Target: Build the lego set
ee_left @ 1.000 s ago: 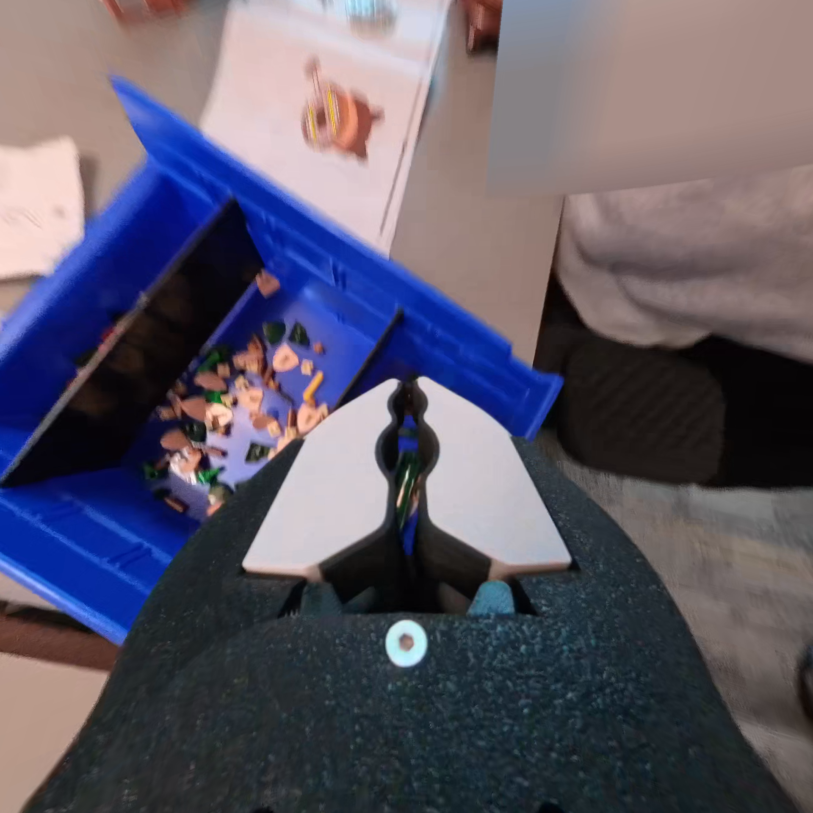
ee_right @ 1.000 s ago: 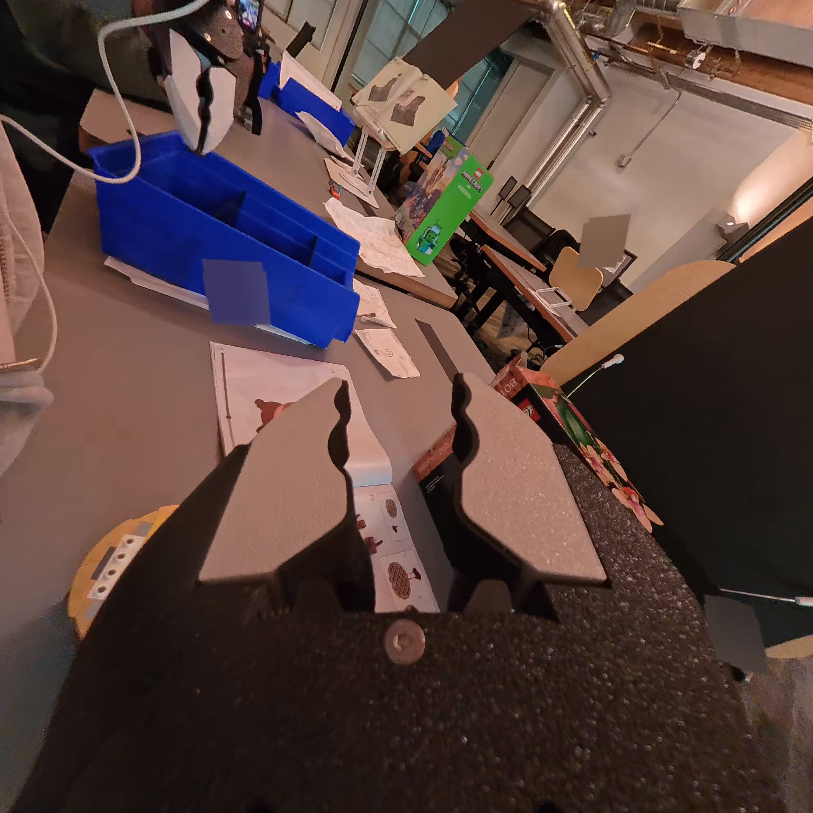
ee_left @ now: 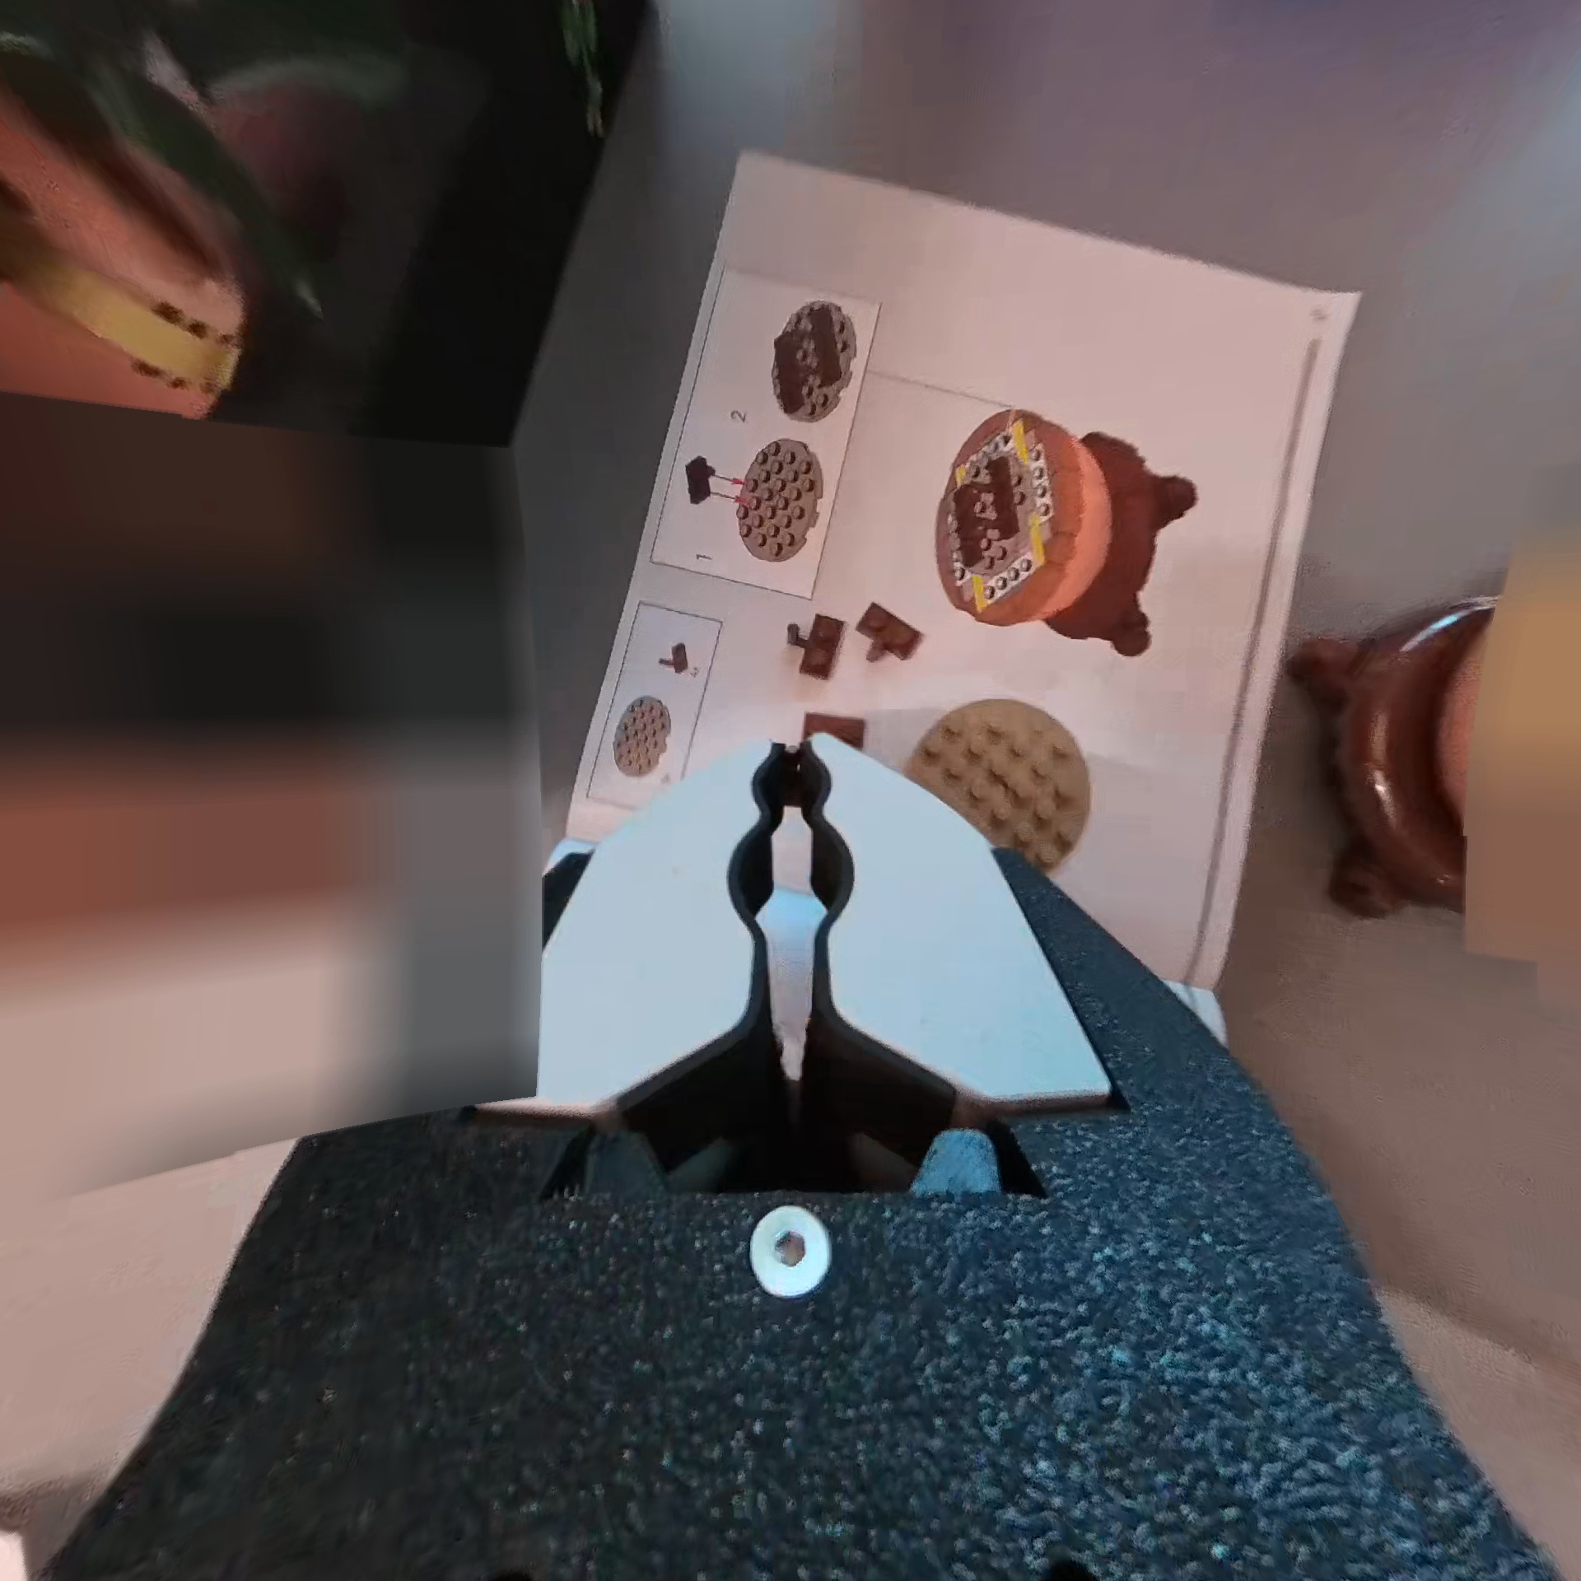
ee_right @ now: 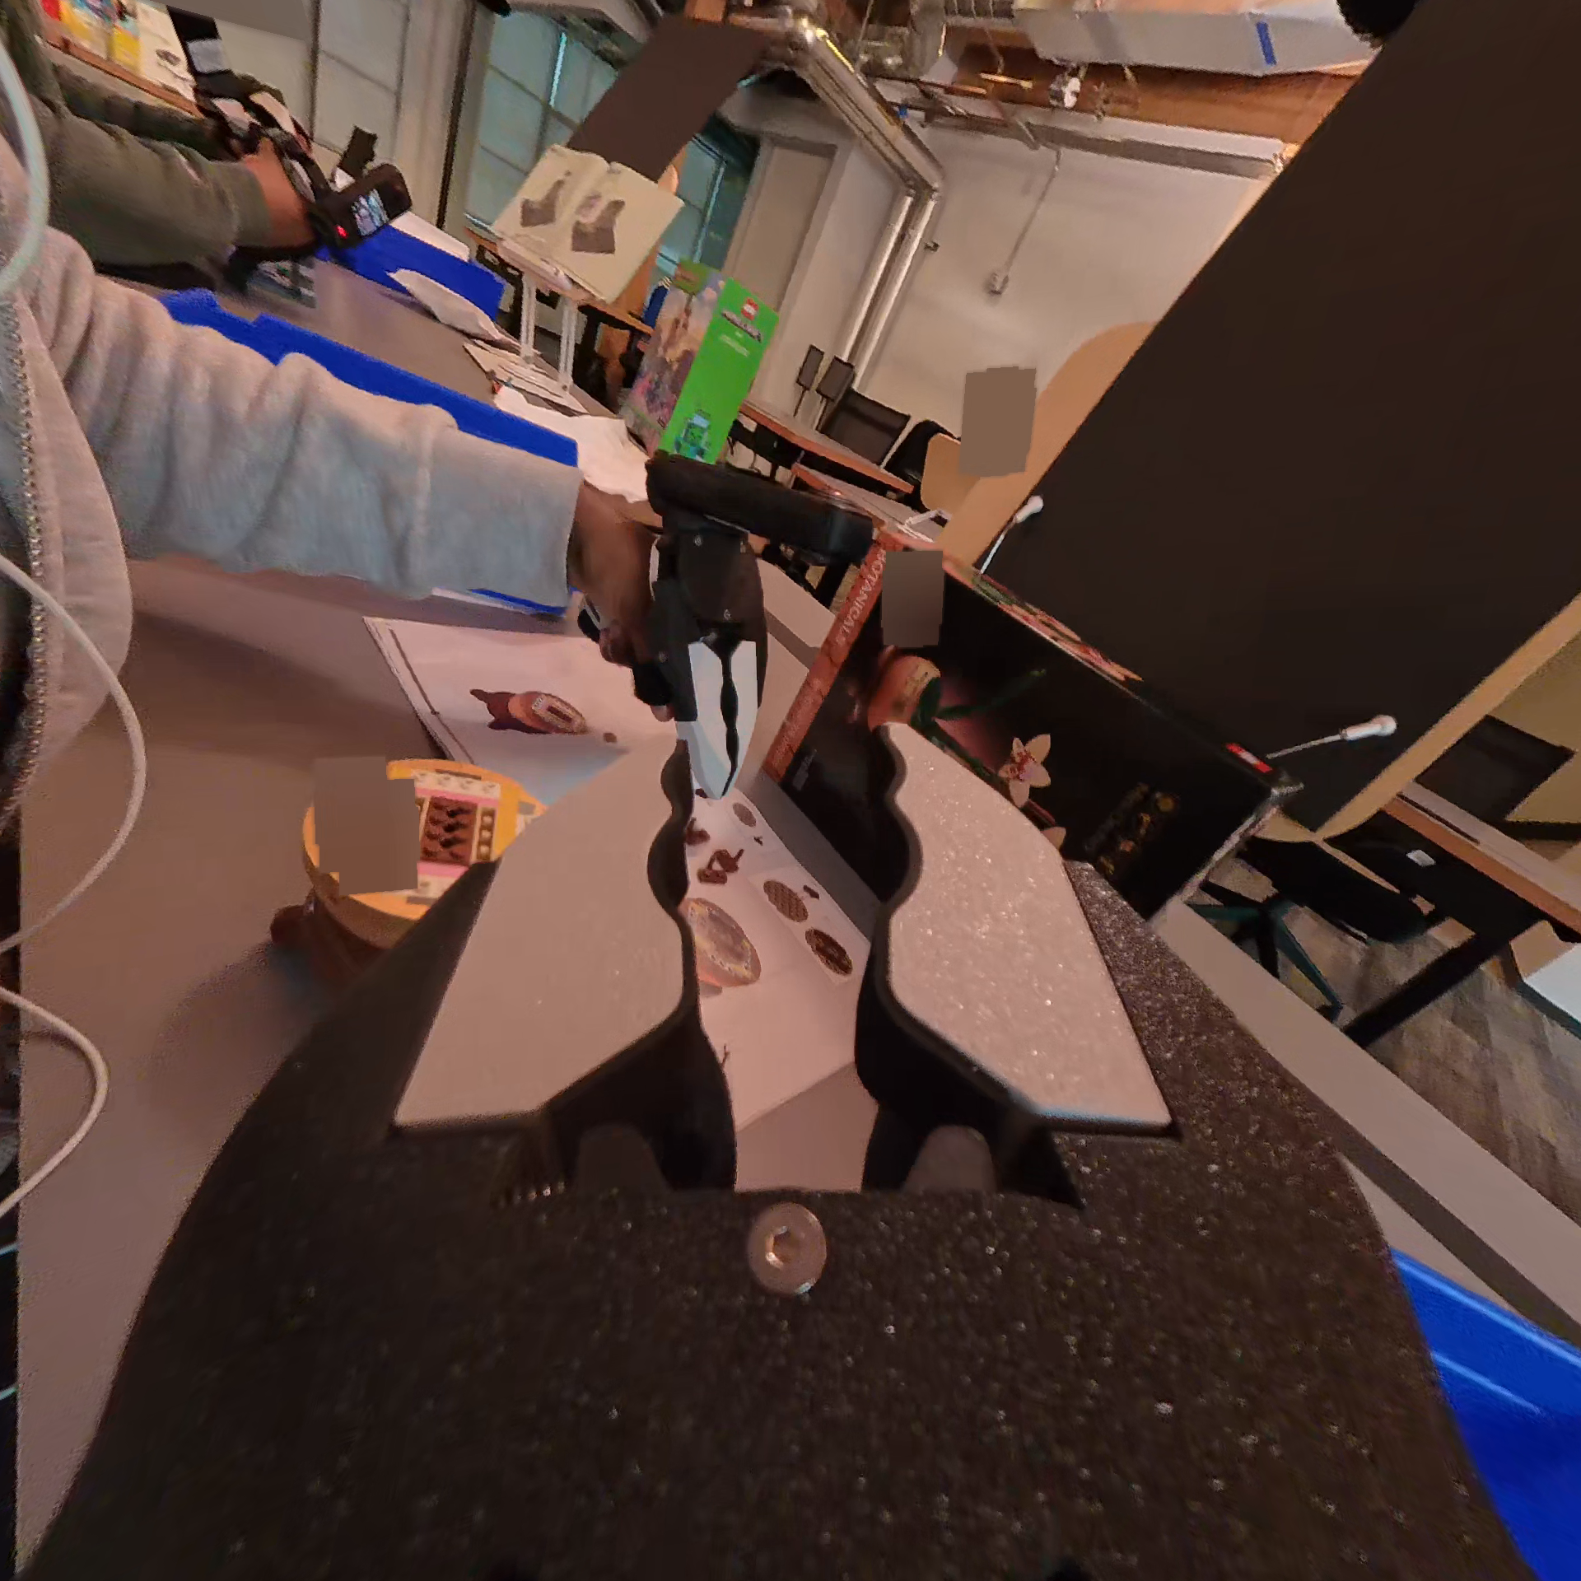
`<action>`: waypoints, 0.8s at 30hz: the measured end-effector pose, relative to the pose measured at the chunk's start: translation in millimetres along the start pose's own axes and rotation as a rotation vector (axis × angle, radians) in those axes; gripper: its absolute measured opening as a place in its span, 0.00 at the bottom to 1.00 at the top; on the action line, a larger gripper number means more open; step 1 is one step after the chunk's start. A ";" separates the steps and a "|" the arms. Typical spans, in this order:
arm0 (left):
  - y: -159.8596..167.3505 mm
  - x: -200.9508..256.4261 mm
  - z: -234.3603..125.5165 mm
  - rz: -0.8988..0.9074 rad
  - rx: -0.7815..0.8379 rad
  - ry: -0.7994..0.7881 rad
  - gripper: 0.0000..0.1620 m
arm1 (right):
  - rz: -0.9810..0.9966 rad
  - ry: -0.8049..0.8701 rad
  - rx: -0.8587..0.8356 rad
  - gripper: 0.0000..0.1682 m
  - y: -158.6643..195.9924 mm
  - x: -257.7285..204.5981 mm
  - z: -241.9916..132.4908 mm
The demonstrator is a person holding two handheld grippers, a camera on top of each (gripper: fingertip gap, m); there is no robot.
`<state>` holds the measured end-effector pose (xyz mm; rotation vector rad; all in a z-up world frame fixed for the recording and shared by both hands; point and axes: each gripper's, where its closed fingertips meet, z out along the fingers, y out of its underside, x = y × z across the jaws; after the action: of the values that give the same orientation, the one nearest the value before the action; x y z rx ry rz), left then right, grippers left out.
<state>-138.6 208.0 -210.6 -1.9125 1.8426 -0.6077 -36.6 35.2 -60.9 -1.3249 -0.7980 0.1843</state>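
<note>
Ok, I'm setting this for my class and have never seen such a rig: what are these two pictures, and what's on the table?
No robot here: a person holds a gripper in each hand, each with a camera looking along its two fingers. One picture is from the left gripper, shut above an instruction booklet; whether it pinches anything is too small to tell. The other is from the right gripper, open and empty. On the booklet lie a tan round plate and small brown pieces; a brown pot build stands beside it.
</note>
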 end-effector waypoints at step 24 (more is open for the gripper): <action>8.9 -2.9 -0.9 0.009 -0.017 0.020 0.17 | 0.163 0.004 0.106 0.27 -3.5 12.0 -5.5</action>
<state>-146.5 210.5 -215.1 -1.9144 1.8735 -0.6117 -25.6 36.5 -52.9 -1.2898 -0.6675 0.3484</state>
